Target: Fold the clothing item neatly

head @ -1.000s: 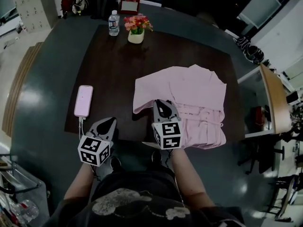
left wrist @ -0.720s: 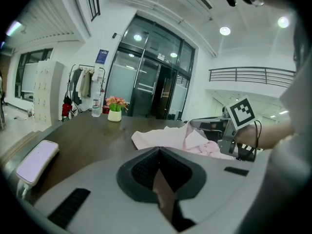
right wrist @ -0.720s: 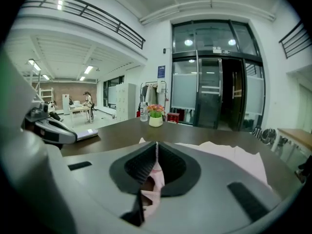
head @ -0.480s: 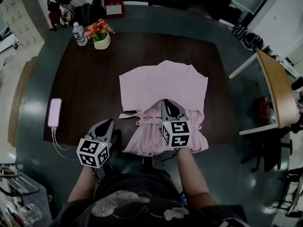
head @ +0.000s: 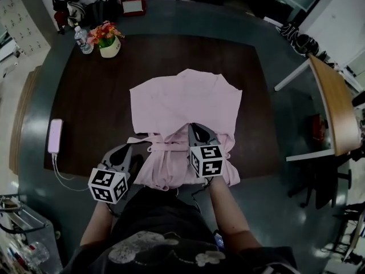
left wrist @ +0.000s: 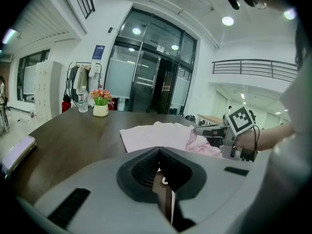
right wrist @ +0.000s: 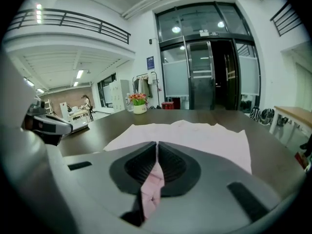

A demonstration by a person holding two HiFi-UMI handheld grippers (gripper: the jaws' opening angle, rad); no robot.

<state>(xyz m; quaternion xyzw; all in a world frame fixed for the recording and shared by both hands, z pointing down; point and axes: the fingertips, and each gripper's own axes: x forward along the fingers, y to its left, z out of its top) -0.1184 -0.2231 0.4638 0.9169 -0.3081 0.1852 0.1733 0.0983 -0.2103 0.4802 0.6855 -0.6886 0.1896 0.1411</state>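
Note:
A pale pink garment (head: 182, 101) lies spread on the dark wooden table (head: 85, 107). Its lower part is bunched and hangs over the near edge. My right gripper (head: 197, 128) rests on that bunched part, shut on a fold of pink fabric, which shows between its jaws in the right gripper view (right wrist: 157, 147). My left gripper (head: 128, 150) sits at the near edge, just left of the garment's tie, with its jaws shut (left wrist: 160, 152); I see no cloth held in them. The left gripper view shows the garment (left wrist: 156, 135) ahead and the right gripper (left wrist: 209, 129) beside it.
A pink phone (head: 55, 136) with a white cable (head: 68, 177) lies at the table's left edge. A flower pot (head: 107, 41) and a water bottle (head: 84, 39) stand at the far left corner. A wooden desk (head: 333, 107) stands to the right.
The head view has swung, so the garment now sits at its centre. The bunched lower part has spread leftward along the near edge. The left gripper is now close beside it.

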